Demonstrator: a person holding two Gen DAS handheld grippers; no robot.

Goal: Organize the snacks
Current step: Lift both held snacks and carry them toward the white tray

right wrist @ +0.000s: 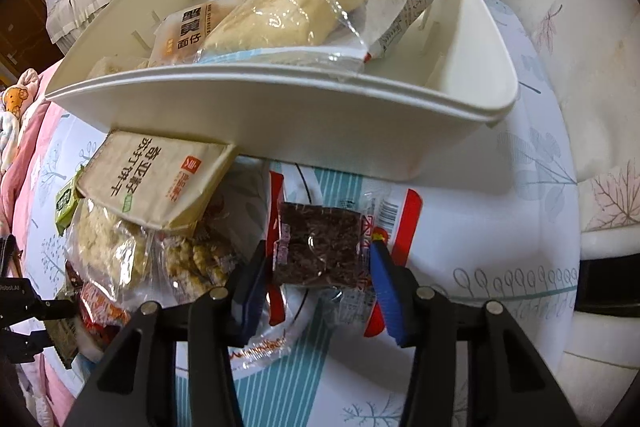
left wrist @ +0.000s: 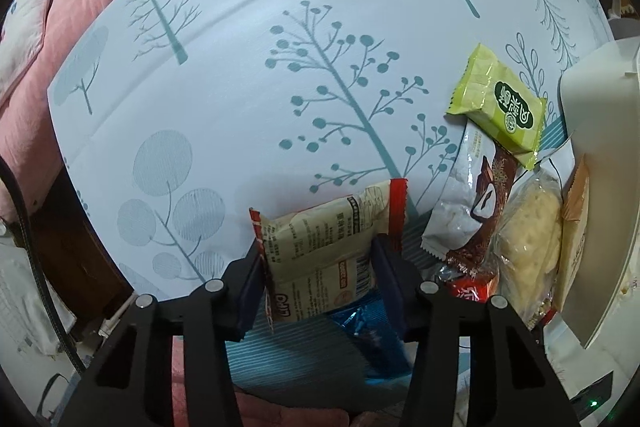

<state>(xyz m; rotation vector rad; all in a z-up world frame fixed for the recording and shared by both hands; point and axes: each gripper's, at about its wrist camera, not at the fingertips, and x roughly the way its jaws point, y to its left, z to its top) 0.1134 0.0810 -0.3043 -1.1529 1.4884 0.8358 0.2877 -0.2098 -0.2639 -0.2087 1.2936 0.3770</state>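
My left gripper point(left wrist: 318, 281) is shut on a beige snack packet with red ends point(left wrist: 324, 247), held above the tree-print sheet point(left wrist: 240, 87). My right gripper point(right wrist: 318, 281) is shut on a clear packet of dark brown snack with red edges point(right wrist: 320, 247), just in front of the white bin point(right wrist: 280, 107). The bin holds a clear bag of pale pastry point(right wrist: 304, 7) and an orange-lettered packet point(right wrist: 192, 27). A pile of loose snacks lies beside the bin: a green packet point(left wrist: 500, 103), a white and brown packet point(left wrist: 468, 211), a rice cake bag point(left wrist: 528, 239).
A beige cracker box point(right wrist: 156, 179) leans against the bin's front wall over crumbly snack bags point(right wrist: 112, 251). A blue foil packet point(left wrist: 372, 339) lies under my left gripper. A pink quilt point(left wrist: 36, 95) lies at the left. A white pillow point(right wrist: 580, 27) lies at the right.
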